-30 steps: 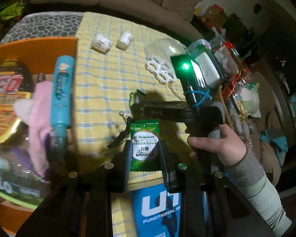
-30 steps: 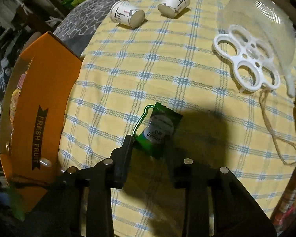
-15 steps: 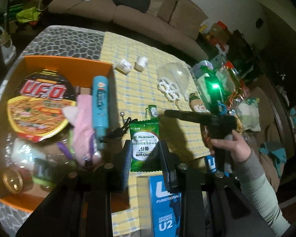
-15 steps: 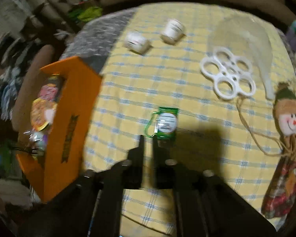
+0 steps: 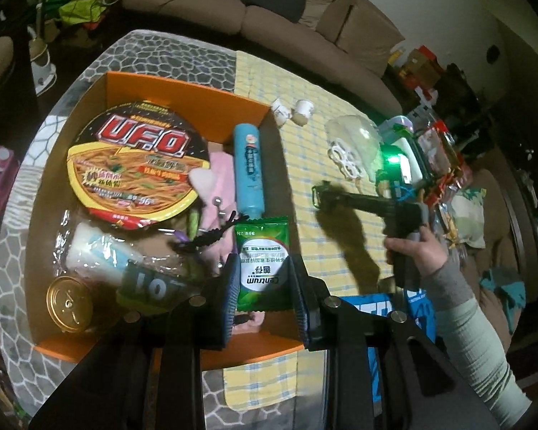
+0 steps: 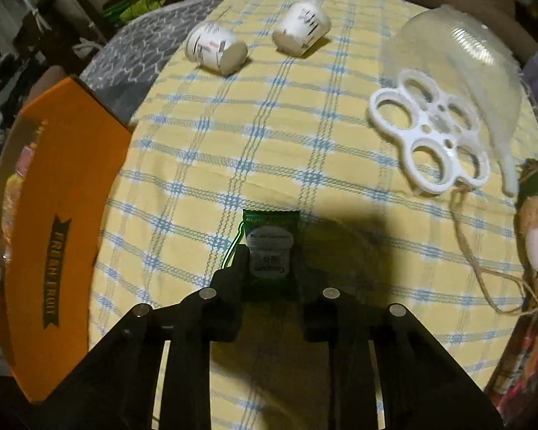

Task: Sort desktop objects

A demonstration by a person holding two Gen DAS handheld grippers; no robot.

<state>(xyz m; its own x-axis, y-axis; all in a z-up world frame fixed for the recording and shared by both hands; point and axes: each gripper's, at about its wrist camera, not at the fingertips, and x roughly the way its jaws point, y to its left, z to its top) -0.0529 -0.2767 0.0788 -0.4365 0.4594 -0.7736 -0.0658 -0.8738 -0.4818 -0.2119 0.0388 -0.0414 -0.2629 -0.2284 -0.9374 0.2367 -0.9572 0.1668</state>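
Left gripper [image 5: 263, 279] is clamping a green sachet [image 5: 263, 261] over the orange box's [image 5: 183, 89] right edge. Right gripper [image 6: 270, 261] is closing its jaws around a second green sachet [image 6: 270, 242] mid-tablecloth [image 6: 305, 114].

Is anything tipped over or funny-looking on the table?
Yes. Two white paper cups lie tipped on their sides on the checked cloth, and a clear plastic dome leans tilted over its white ring tray.

Box [image 6: 71, 186] lies left of two cups [image 6: 215, 48].
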